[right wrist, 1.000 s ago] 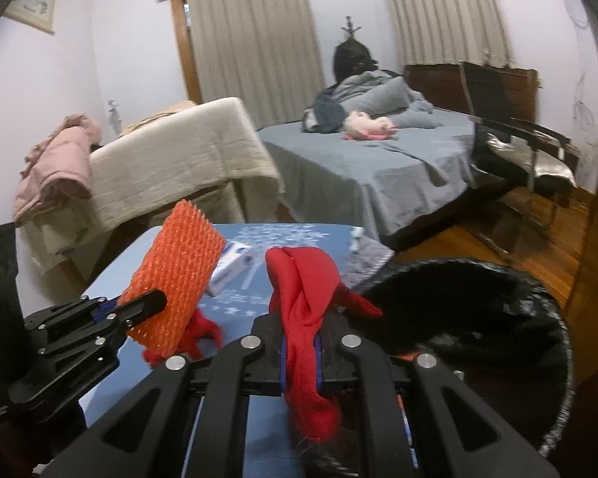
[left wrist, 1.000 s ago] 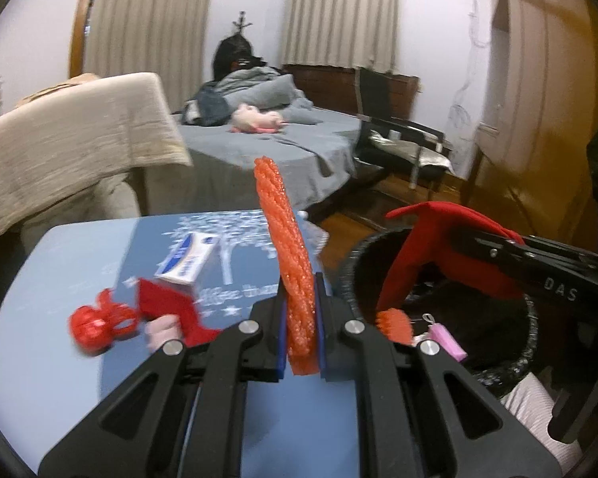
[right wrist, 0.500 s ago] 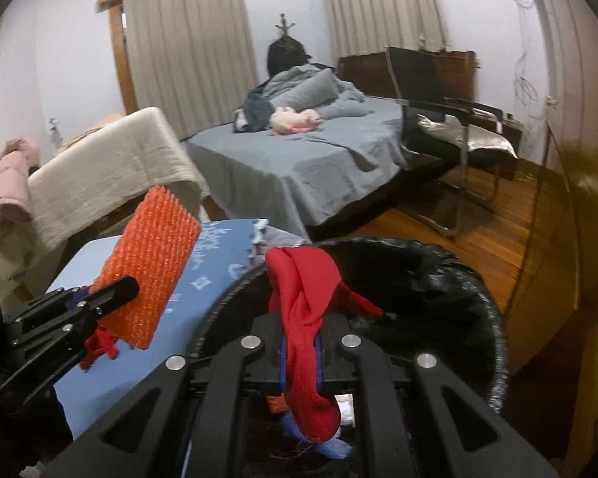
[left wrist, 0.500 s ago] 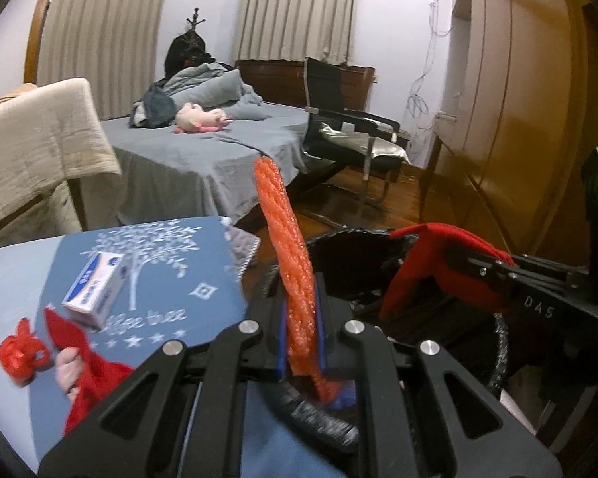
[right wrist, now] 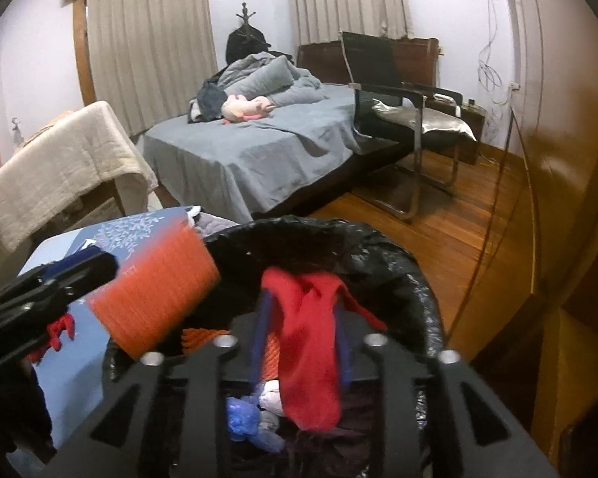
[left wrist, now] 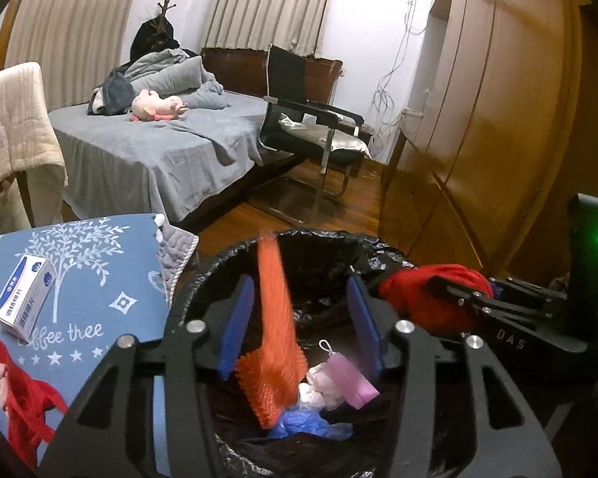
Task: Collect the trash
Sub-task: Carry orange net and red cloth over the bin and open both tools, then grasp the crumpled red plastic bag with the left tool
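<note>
My left gripper (left wrist: 297,320) is open over the black-lined trash bin (left wrist: 331,241). The orange foam net (left wrist: 277,318) is blurred between its spread blue pads, dropping into the bin; it also shows in the right wrist view (right wrist: 155,290). My right gripper (right wrist: 301,342) hangs over the same bin (right wrist: 378,239), its jaws parted a little, with a red cloth (right wrist: 307,342) draped between them. That cloth shows in the left wrist view (left wrist: 422,298). Blue, white and pink trash (left wrist: 331,390) lies in the bin.
A blue cloth-covered table (left wrist: 99,279) stands left of the bin with a small white box (left wrist: 22,302) and a red ribbon item (left wrist: 16,394). Behind are a grey bed (left wrist: 151,151), a black chair (left wrist: 311,119) and a wooden wardrobe (left wrist: 498,139).
Both grippers moved right from the table to above the bin. My left gripper opened and let go of the orange net, which now falls. My right gripper's jaws loosened around the red cloth.
</note>
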`<state>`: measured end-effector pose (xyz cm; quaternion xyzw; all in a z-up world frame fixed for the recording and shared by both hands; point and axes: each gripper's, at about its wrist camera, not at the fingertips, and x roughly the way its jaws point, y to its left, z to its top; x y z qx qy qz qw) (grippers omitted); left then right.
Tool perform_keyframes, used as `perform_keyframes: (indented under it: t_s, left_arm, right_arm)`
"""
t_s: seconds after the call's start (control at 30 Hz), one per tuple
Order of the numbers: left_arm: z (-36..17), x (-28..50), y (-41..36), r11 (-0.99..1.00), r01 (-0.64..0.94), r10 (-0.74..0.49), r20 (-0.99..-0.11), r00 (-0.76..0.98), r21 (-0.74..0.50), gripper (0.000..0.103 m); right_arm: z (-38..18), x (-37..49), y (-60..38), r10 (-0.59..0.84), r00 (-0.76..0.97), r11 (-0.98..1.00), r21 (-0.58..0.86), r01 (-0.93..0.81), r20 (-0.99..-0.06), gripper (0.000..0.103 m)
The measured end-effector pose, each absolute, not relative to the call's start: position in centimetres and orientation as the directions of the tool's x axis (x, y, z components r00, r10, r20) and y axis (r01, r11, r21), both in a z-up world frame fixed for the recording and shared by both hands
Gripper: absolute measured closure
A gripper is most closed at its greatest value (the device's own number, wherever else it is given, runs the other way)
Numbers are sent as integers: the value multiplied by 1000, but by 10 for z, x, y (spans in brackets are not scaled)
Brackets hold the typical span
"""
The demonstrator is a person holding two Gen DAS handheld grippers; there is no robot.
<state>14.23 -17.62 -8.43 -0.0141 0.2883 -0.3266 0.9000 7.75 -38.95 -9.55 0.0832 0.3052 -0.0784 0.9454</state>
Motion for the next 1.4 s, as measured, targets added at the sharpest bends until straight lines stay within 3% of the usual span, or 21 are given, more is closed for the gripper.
perform_keyframes:
  t_s: [0.07, 0.17, 0.27, 0.47, 1.03, 1.4]
  left_arm:
    - [-85, 142, -171, 797, 571, -581, -511, 634, -198, 48]
    - [-82, 141, -156, 823, 541, -544, -510, 666, -171, 34]
    - [-78, 138, -137, 855, 501, -496, -503, 708, -138, 22]
    - [-70, 128, -89, 909, 405, -397, -496, 772, -97, 12]
    - [-76, 120, 73, 998, 48, -67, -508, 859, -50, 12]
    - [-107, 143, 128, 997, -64, 30, -562, 826, -41, 12]
  right_arm:
    - [-95, 76, -390, -105, 804, 973, 107, 204, -585, 53]
    - [-93, 75, -386, -116, 813, 974, 95, 206, -571, 19]
    - [-89, 74, -376, -123, 825, 976, 83, 201, -551, 6]
    - [-80, 83, -344, -55, 842, 984, 113, 136, -537, 6]
    - [-88, 132, -194, 171, 823, 985, 112, -131, -542, 6]
    - [-106, 168, -123, 212, 812, 976, 77, -203, -544, 6]
